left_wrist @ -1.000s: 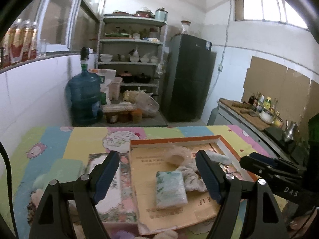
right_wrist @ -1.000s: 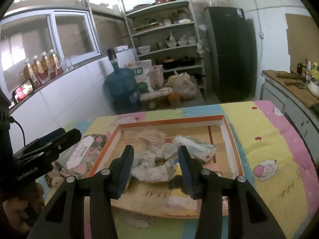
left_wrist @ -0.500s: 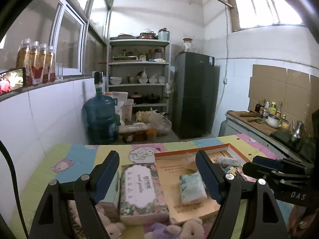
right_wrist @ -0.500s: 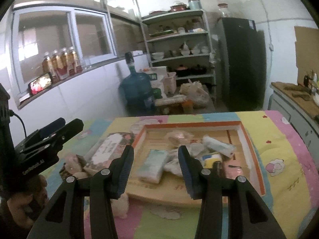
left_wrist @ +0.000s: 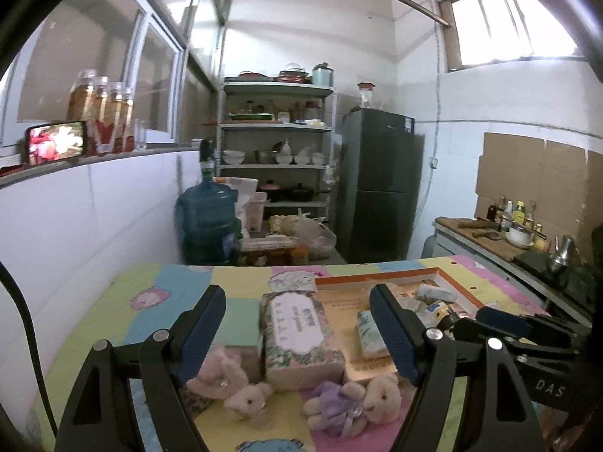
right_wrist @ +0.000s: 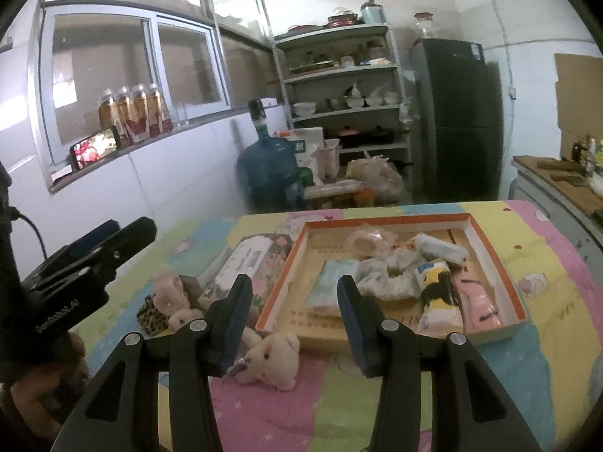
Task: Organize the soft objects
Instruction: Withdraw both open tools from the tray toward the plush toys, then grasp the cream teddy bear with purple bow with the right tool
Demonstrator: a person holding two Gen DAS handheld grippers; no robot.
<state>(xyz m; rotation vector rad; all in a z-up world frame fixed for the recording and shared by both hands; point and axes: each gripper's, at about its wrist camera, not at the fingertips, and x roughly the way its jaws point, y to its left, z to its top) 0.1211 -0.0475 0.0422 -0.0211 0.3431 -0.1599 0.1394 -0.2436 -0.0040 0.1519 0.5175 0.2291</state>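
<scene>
My left gripper (left_wrist: 297, 324) stands open and empty, hovering over the near side of the table. Beyond its fingertips lies a floral tissue box (left_wrist: 297, 335), with small plush toys in front: pink ones (left_wrist: 226, 373), a purple one (left_wrist: 335, 403) and a beige bear (left_wrist: 382, 401). My right gripper (right_wrist: 296, 312) is open with nothing between its fingers, just above the beige bear (right_wrist: 269, 358). The orange-rimmed tray (right_wrist: 493, 263) holds a light blue tissue pack (right_wrist: 328, 286), a white crumpled cloth (right_wrist: 384, 278), a yellow-and-black pack (right_wrist: 437, 293) and a pink pack (right_wrist: 476, 301).
A cartoon-print cloth (right_wrist: 546, 260) covers the table. A white wall with a ledge of bottles (right_wrist: 132, 113) runs along the left. Behind the table stand a blue water jug (left_wrist: 207, 226), a shelf rack (left_wrist: 275, 143) and a dark fridge (left_wrist: 380, 184); a counter (left_wrist: 486, 237) runs along the right.
Both grippers have drawn back from the tray toward the table's near edge. The plush toys and the whole tissue box have come into view. Neither gripper's opening visibly changed.
</scene>
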